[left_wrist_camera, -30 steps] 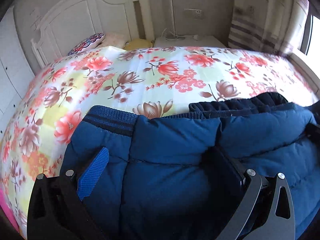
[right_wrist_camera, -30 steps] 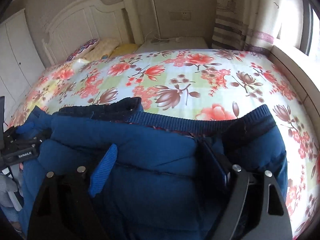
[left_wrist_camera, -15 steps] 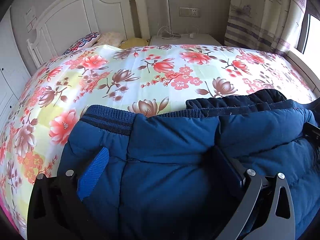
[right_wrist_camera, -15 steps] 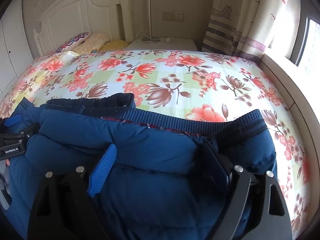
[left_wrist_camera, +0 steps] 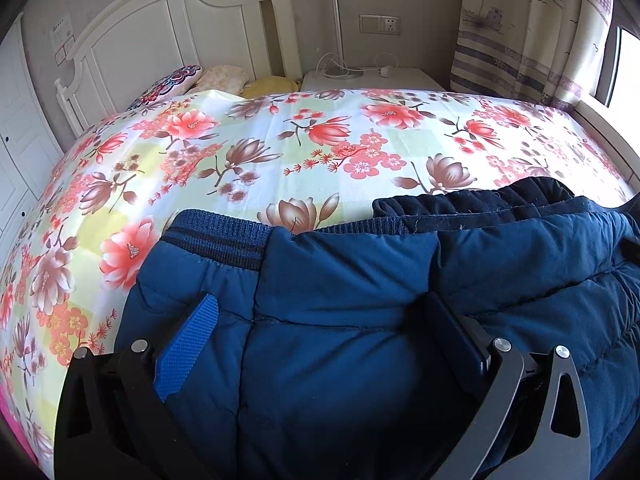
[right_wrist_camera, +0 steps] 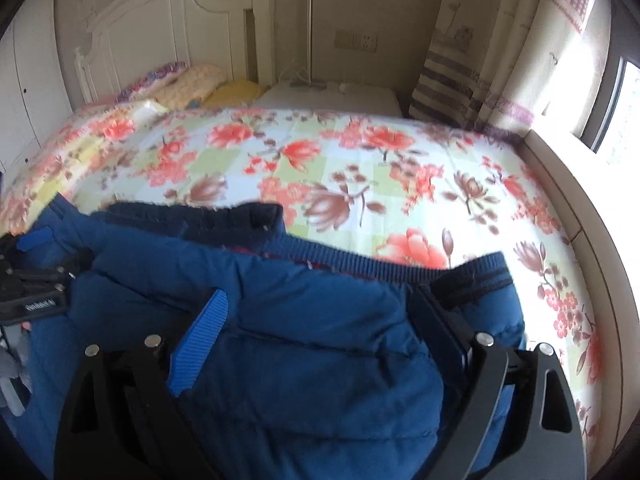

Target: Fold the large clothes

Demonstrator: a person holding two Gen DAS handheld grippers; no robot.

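Observation:
A blue padded jacket (left_wrist_camera: 352, 280) with a ribbed knit hem (left_wrist_camera: 224, 236) lies bunched at the near edge of the floral bed (left_wrist_camera: 280, 140). My left gripper (left_wrist_camera: 320, 320) is shut on a thick fold of the jacket near its left hem corner. My right gripper (right_wrist_camera: 320, 316) is shut on the jacket (right_wrist_camera: 312, 320) near its right hem (right_wrist_camera: 400, 272). The dark lining (right_wrist_camera: 200, 220) shows at the far fold. The left gripper also shows at the left edge of the right wrist view (right_wrist_camera: 36, 280).
A white headboard (left_wrist_camera: 168, 32) and pillows (left_wrist_camera: 208, 80) stand at the far end. A white nightstand (left_wrist_camera: 372, 78) with a lamp pole is behind the bed. A curtain (left_wrist_camera: 532, 32) and window ledge (right_wrist_camera: 580, 208) run along the right.
Both grippers have moved up and forward with the jacket held. More of the bed and headboard shows, and the right wrist view is blurred from motion.

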